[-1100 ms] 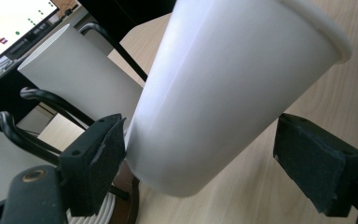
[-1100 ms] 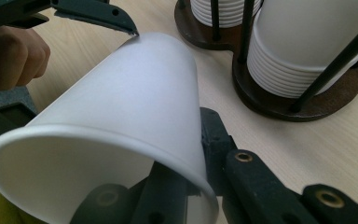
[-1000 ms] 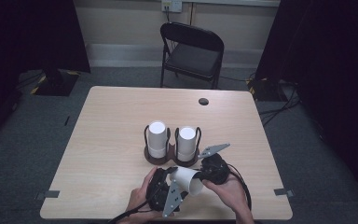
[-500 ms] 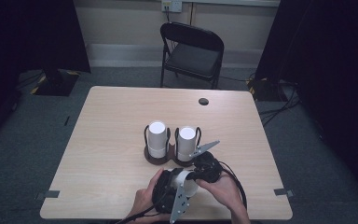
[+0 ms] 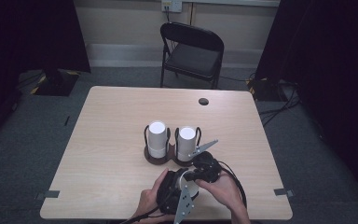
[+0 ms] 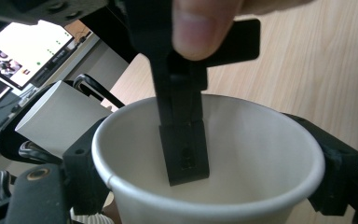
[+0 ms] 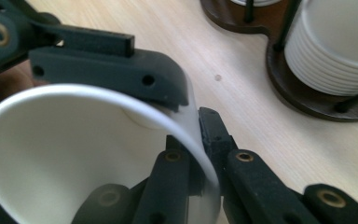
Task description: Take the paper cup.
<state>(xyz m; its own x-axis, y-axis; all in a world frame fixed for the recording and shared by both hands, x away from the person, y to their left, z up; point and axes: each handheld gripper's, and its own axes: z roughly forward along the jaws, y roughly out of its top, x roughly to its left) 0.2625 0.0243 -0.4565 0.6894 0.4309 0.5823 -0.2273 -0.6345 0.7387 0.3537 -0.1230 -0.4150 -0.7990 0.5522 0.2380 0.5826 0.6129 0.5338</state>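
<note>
- Two grippers meet on one white paper cup at the table's near edge, in front of the two cup stacks.
- The right gripper has its jaws pressed on the cup's rim, one jaw inside the wall and one outside, pinching the paper between them.
- In the left gripper view that inner jaw reaches down into the cup's mouth, with a thumb on the gripper body above it.
- The left gripper grips the cup from outside, its black jaws against opposite sides of the wall; the cup's mouth faces its camera.
- From the high view, the right hand comes in from the bottom edge and angles left toward the cup, with the left hand just beside it, close in front of the person.
- Both forearms are cut off by the bottom of the high view, and the hands and grippers cover most of the cup there.
- The cup's base is out of sight in both gripper views.
- The stacks stand upside down in a dark wooden holder with thin black posts, near the table centre, just beyond the grippers.
- A folding chair stands past the far edge.
</note>
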